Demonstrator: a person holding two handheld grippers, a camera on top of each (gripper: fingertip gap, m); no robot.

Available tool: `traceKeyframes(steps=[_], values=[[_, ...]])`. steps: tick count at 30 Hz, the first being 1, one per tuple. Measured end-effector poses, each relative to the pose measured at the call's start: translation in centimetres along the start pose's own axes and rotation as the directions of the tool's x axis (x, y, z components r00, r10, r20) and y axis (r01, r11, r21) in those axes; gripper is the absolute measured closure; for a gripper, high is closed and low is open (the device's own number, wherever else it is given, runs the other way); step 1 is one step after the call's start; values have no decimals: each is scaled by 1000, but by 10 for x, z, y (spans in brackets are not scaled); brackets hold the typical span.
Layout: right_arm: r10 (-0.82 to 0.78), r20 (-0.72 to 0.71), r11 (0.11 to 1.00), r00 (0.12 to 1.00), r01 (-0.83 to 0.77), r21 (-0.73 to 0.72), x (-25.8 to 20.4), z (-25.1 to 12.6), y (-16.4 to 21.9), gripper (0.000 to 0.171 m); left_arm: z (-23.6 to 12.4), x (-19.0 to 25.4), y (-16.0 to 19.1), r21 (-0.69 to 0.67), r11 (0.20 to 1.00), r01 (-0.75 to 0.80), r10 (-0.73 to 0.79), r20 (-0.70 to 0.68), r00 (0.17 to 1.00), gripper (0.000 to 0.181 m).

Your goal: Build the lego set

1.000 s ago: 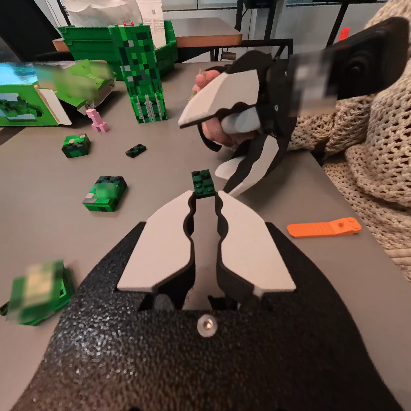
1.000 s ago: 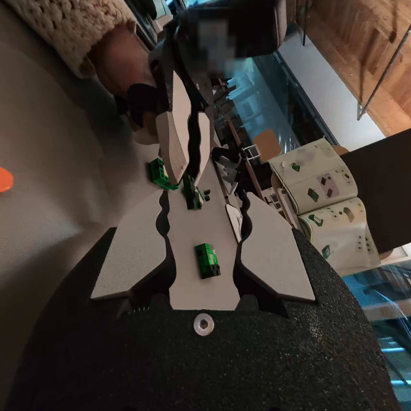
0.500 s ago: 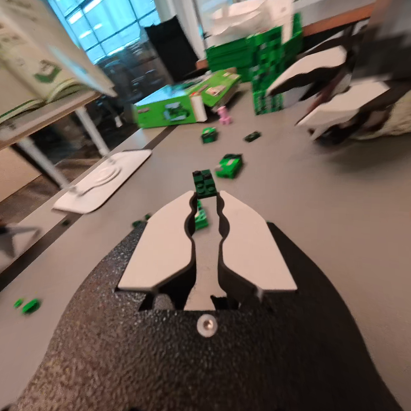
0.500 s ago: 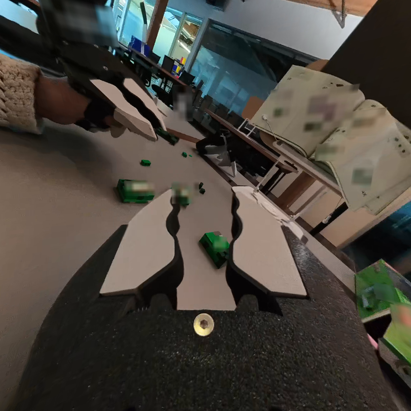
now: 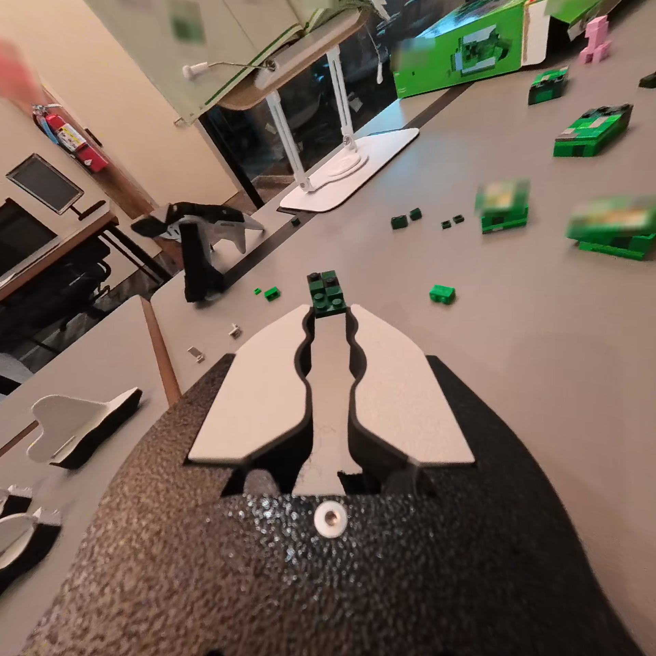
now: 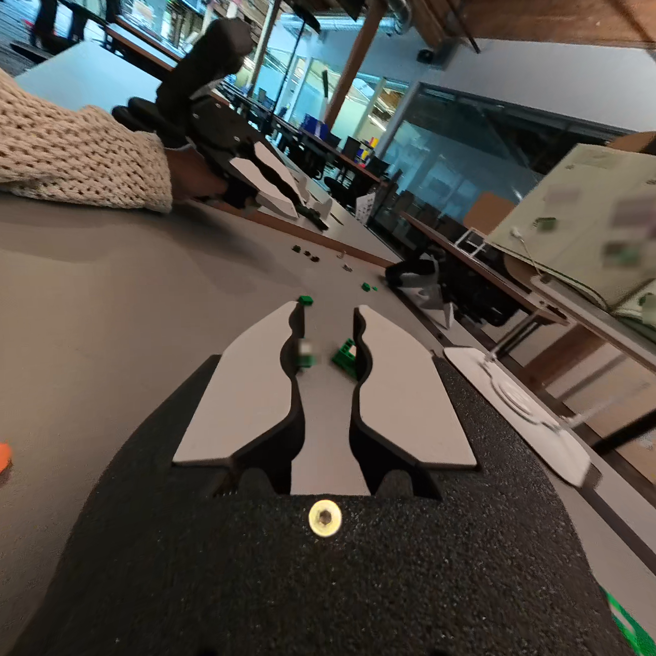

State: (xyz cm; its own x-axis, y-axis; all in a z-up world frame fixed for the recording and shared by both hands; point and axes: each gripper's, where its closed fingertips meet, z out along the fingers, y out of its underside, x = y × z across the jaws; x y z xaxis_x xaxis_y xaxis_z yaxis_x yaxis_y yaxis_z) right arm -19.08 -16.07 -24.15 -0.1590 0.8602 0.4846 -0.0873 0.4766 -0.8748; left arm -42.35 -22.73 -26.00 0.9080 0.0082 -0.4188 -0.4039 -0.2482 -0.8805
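My left gripper is shut on a small dark green lego assembly and holds it just above the grey table. It also shows far off in the right wrist view, with the dark piece at its tips. My right gripper is open and empty, low over the table. Two small green assemblies lie between its fingers, one by the right finger and one blurred by the left. A small green brick lies at the left fingertip.
Loose green bricks and several green sub-assemblies lie to the right. A green box, a pink figure and a white book stand stand behind. A spare gripper sits at the table edge. An orange separator lies left. Left tips to right tips: about 25 cm. To the orange separator: right tips about 12 cm, left tips about 30 cm.
The two grippers have drawn apart. My left gripper has swung left with the dark green assembly still in it. My right gripper has turned level over the table and its jaws have narrowed.
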Motion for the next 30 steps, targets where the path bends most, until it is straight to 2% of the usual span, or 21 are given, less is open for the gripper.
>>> traceKeyframes(steps=[3, 6, 8, 11, 15, 19, 21, 25, 30], values=[[42, 49, 999, 998, -43, 18, -6, 13, -6, 145, -2, 0, 8, -28, 999, -18, 18, -23, 1000, 165], [92, 156, 996, 983, -94, 8, -8, 40, -16, 145, -6, 28, -1, 37, 999, 23, -13, -238, 971, 166], [98, 277, 995, 956, -87, -51, -8, 70, -20, 150, -6, 39, 0, 20, 999, 49, -40, -317, 948, 166], [103, 446, 981, 889, -15, -196, -4, 122, -15, 148, -2, 42, 12, -49, 999, 20, -35, -328, 944, 166], [80, 576, 947, 813, 118, -299, 9, 201, 5, 153, -1, 41, 18, -79, 997, 6, -31, -324, 946, 165], [197, 698, 878, 689, 193, -438, 0, 264, 38, 152, -3, 35, 18, -62, 998, 28, -46, -308, 950, 166], [210, 712, 869, 670, 206, -450, -7, 291, 48, 152, -2, 35, 19, -70, 997, 26, -47, -311, 949, 166], [232, 731, 861, 641, 215, -461, -31, 324, 63, 151, 0, 41, 25, -110, 994, -3, -33, -330, 943, 166], [232, 752, 812, 617, 302, -499, -34, 333, 83, 153, 1, 40, 24, -107, 994, 16, -50, -326, 944, 166]])
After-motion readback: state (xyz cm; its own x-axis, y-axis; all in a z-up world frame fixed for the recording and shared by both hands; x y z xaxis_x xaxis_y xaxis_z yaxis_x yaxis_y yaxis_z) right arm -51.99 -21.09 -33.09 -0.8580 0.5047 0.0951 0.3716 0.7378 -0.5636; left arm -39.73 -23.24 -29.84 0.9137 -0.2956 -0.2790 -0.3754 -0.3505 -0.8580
